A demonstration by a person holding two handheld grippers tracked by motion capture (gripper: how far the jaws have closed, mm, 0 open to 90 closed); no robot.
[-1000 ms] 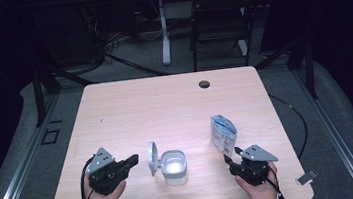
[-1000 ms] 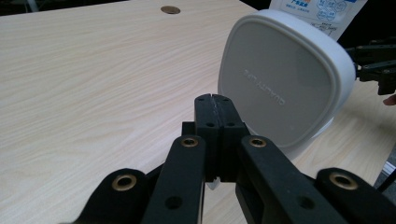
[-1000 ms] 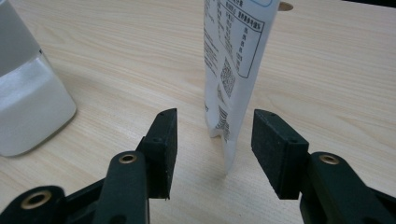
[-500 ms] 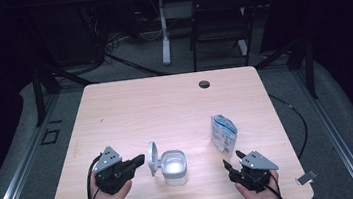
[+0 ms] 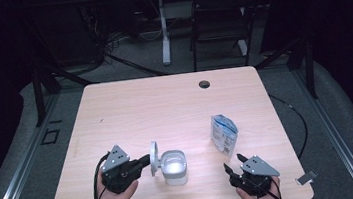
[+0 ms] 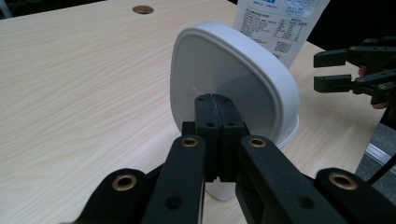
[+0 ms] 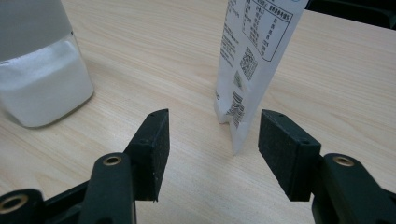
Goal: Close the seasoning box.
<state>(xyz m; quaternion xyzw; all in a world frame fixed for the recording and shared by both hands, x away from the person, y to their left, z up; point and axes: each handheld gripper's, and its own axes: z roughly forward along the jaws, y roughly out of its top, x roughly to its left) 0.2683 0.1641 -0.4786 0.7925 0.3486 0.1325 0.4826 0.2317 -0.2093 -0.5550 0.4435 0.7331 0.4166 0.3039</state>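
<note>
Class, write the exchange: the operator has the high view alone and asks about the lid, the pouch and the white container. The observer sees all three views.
Operator: Is the left claw actually gripping the lid?
Observer: Yes, it is shut on the rim of the upright lid.
Operator: Has the right claw got the pouch?
Observer: No. Its jaws have just been opening and nothing is between the pads. The pouch stands just ahead of them, untouched.
Operator: Is there anything in the container?
Observer: Through its wall, the lower part looks filled with something white.
</note>
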